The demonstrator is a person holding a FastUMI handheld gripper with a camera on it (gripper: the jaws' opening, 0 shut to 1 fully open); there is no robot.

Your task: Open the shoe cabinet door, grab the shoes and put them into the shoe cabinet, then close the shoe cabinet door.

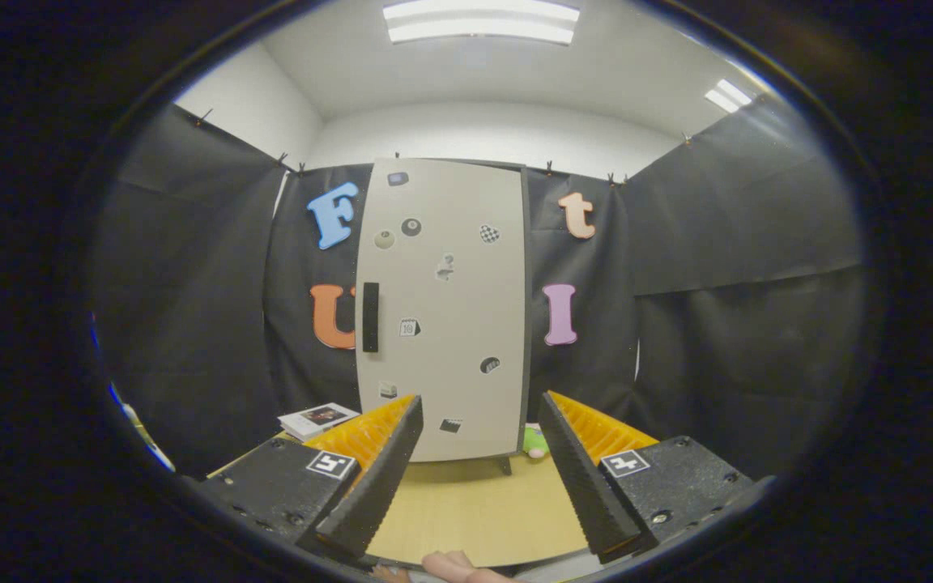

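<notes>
The hand-held gripper is hovering released above the pale wooden counter, its two black fingers standing wide apart with nothing between them. Orange ribbed backing is showing behind each finger, and a small square black-and-white marker is sitting on each finger's base block.

Straight ahead, beyond the fingertips, the shoe cabinet is standing upright on the counter with its light grey door shut. A black vertical handle is sitting near the door's left edge, at about mid height. Several small stickers or magnets are dotting the door's face, too small to identify. A short dark foot is showing under the cabinet's lower right corner.

To the left of the cabinet's base, just beyond the left finger, a thin white booklet with a dark picture on its cover is lying flat at the counter's edge. To the right of the cabinet's base, partly hidden by the right finger, a small green and pink object is lying on the counter; what it is cannot be told. The stretch of counter between the fingers and the door is lying open.

At the near edge of the counter, below the fingers, part of a person's hand is peeking in.
</notes>
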